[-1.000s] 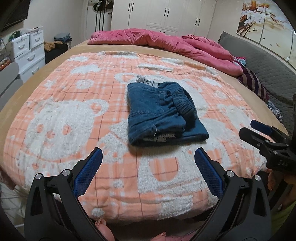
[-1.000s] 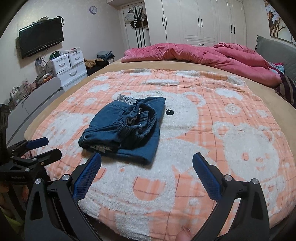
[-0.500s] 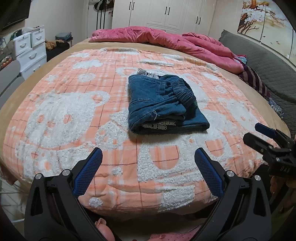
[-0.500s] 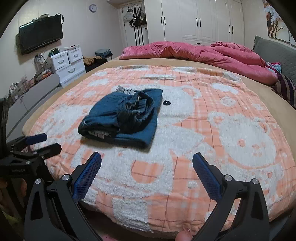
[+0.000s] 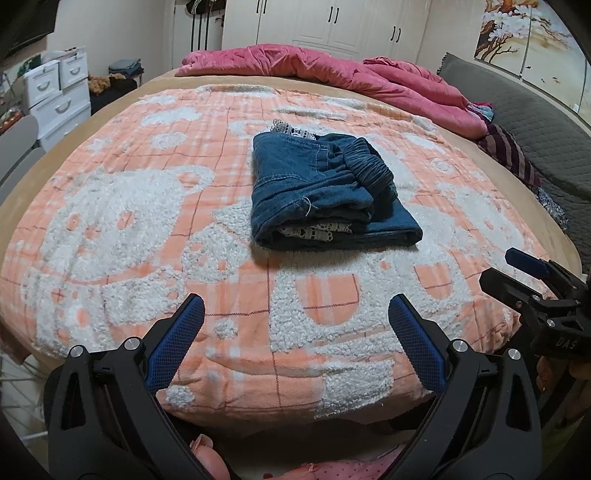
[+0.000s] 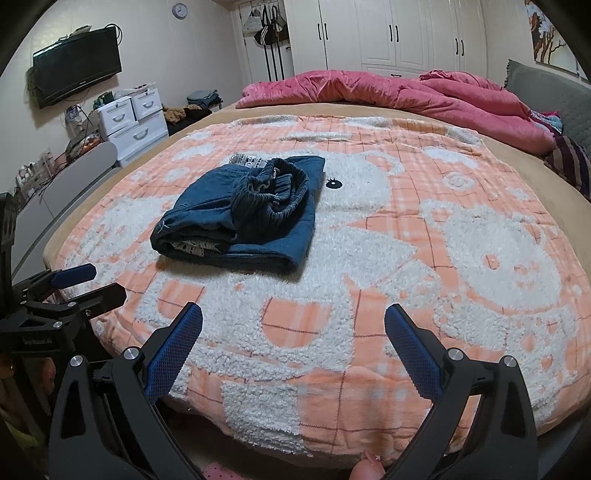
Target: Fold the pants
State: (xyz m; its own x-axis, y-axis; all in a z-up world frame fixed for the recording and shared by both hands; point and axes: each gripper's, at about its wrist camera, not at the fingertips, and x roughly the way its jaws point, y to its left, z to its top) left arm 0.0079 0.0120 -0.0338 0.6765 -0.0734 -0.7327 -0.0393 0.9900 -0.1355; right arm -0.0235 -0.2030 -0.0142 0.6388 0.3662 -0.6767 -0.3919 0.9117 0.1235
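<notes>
At bed foot, both tools: I see each one held off the near edge of the blanket (image 5: 110, 229), well apart from the pants (image 5: 325, 195).
Left gripper (image 5: 295, 332): jaws spread wide, nothing between the blue pads (image 5: 173, 347); it touches nothing.
Right gripper (image 6: 293, 339): jaws spread equally wide, empty, clear of the blanket.
Pants position: I read them as a folded dark blue denim bundle lying flat near the middle of the orange-and-white bear-pattern blanket, gathered waistband on top, a strip of white lace showing at the near open edge and another at the far edge.
Pants in right view (image 6: 240, 218): the bundle sits left of centre, its folded edge toward the right gripper.
Left view only: I see the right gripper (image 5: 532, 280) from the side at the right margin, jaws parted, and a painted panel (image 5: 517, 33) on the far right wall.
Right view only: I see the left gripper (image 6: 85, 284) at the left margin, jaws parted, plus a wall-mounted television (image 6: 77, 79), a round clock (image 6: 180, 9) and white drawer units (image 6: 129, 122).
Both views: a pink quilt (image 6: 388, 92) lies heaped along the far side of the bed, white wardrobes (image 5: 328, 26) behind it.
</notes>
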